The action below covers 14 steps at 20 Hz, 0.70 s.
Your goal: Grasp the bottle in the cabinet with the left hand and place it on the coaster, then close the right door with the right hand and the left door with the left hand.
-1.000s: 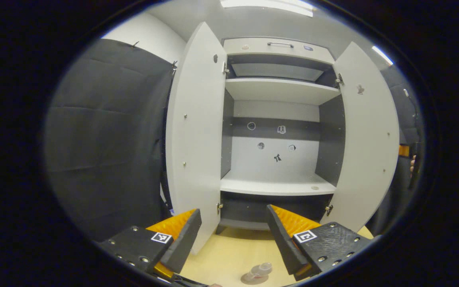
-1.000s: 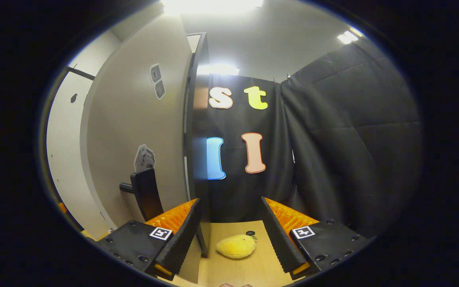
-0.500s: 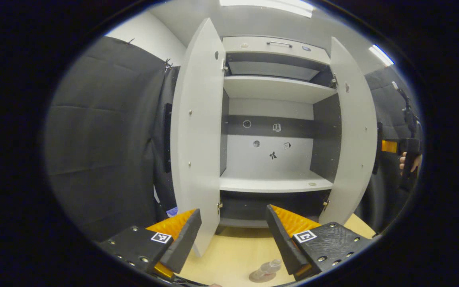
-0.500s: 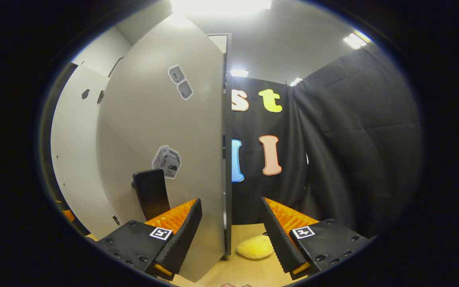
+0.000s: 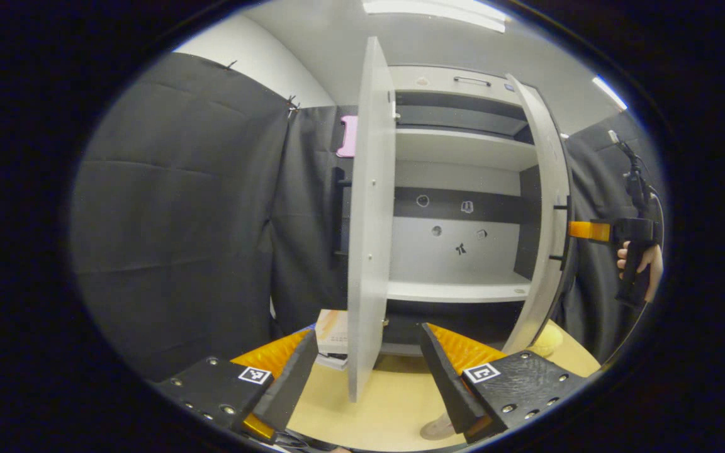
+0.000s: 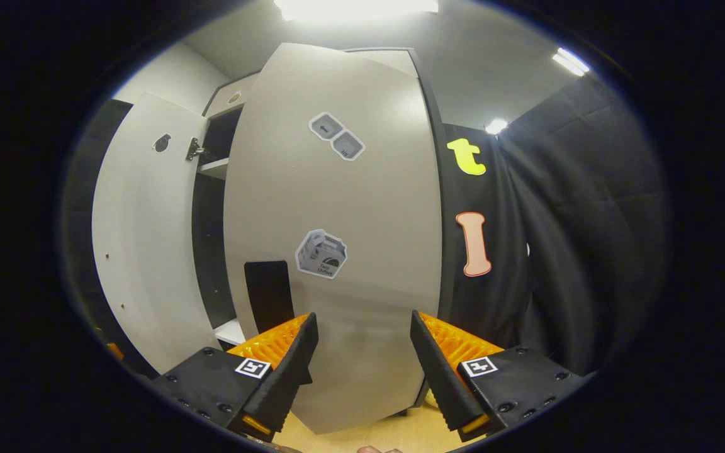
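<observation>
Left gripper view has the left tool [image 5: 362,377] spread apart and empty over the worktop [image 5: 387,402]; what seems to be the coaster [image 5: 433,430] peeks out at the bottom edge, the bottle hidden. Left door [image 5: 365,220] stands edge-on, upright; right door [image 5: 542,220] is partly swung in, the other tool [image 5: 589,230] touching it. Right gripper view faces that door's [image 6: 337,239] outer face, right tool [image 6: 362,371] apart, handle [image 6: 268,296] just beside.

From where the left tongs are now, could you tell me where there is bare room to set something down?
The lower cabinet shelf looks bare between the left door and the right door. The tabletop ahead of the left tongs is free too. It is crowded by the box behind the left door's foot.
</observation>
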Each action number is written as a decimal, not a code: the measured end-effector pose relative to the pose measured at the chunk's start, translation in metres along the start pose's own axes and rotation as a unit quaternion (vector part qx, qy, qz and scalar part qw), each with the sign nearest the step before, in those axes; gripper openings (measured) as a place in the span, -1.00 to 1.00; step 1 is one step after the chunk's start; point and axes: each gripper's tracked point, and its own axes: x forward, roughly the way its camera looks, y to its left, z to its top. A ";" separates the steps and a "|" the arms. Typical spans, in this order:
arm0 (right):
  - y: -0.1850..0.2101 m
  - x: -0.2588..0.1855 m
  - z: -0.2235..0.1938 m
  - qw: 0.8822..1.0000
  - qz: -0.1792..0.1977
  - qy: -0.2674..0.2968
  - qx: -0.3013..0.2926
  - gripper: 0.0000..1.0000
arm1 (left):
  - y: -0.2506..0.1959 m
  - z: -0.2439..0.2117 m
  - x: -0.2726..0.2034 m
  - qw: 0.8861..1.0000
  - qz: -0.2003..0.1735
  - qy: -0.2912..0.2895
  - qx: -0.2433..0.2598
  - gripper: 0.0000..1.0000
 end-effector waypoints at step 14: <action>0.009 -0.035 -0.031 0.999 -0.037 0.012 0.010 0.82 | 0.149 0.011 0.024 0.995 0.059 -0.026 -0.079 1.00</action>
